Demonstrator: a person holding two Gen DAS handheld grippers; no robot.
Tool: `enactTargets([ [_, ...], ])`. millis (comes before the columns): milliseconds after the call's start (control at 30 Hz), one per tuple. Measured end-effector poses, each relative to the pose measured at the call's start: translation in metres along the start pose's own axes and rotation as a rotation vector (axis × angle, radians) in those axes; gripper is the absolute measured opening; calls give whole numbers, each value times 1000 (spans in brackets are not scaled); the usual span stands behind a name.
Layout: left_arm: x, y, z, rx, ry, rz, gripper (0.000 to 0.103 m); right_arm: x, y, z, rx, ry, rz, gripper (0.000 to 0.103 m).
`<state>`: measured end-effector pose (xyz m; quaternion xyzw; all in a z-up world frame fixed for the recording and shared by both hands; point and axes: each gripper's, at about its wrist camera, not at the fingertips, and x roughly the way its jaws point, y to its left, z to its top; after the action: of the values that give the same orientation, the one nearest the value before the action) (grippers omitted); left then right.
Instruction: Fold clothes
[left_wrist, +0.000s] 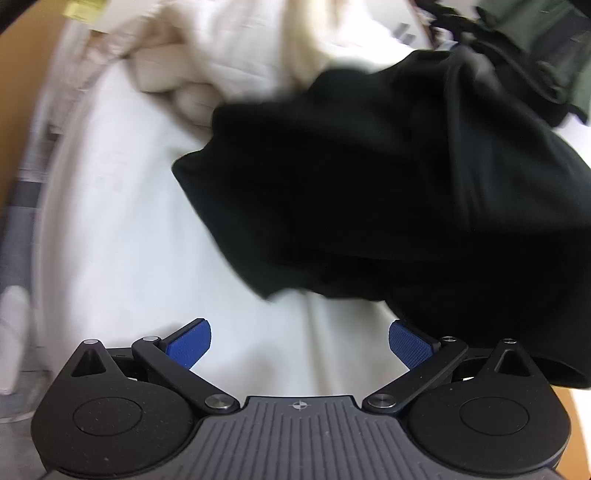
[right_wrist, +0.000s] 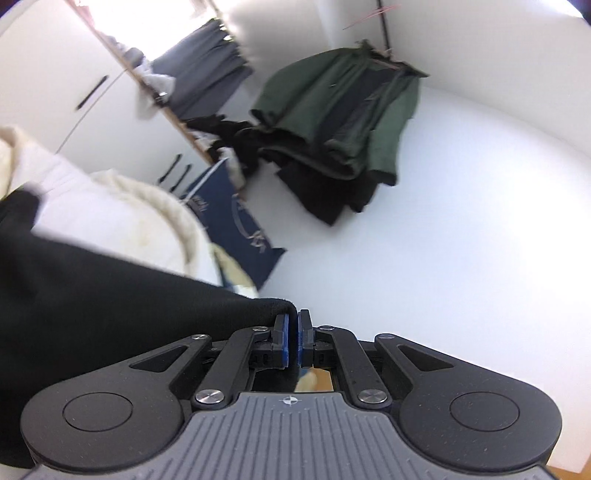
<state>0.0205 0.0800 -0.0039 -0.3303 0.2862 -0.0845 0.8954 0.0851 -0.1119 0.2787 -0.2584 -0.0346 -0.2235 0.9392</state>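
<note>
A black garment (left_wrist: 388, 184) hangs bunched over the white bed sheet (left_wrist: 129, 240), its upper end drawn toward the upper right of the left wrist view. My left gripper (left_wrist: 299, 343) sits low over the sheet, open, with nothing between its blue pads (left_wrist: 192, 343); the cloth's lower edge lies just beyond the right pad. In the right wrist view the same black garment (right_wrist: 92, 295) stretches in from the left, and its edge is pinched at the tips of my right gripper (right_wrist: 294, 332), which is shut on it and raised toward the room.
Cream and white clothes (left_wrist: 177, 74) are heaped at the far side of the bed. Green and dark clothes (right_wrist: 332, 110) hang against the white wall. A dark blue bag (right_wrist: 229, 221) stands by a white wardrobe (right_wrist: 55, 74). A wooden edge (left_wrist: 14, 92) borders the left.
</note>
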Motion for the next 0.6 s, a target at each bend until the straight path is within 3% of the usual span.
enactTargets([
  [67,1,-13,-10,39,17,-28,102,-37,-25,-12,-2,-3,-36,5],
  [267,0,-62,-45,168,54,-127,102,-96,-97,-32,-38,17,-116,5],
  [367,-5,-88,-66,254,35,-140,102,-159,-137,-65,-51,29,-179,5],
  [467,-11,-117,-91,364,9,-136,102,-176,-170,-68,-58,42,-250,5],
  [600,-14,-142,-111,359,37,-201,102,-206,-207,-55,-61,-13,-356,3],
])
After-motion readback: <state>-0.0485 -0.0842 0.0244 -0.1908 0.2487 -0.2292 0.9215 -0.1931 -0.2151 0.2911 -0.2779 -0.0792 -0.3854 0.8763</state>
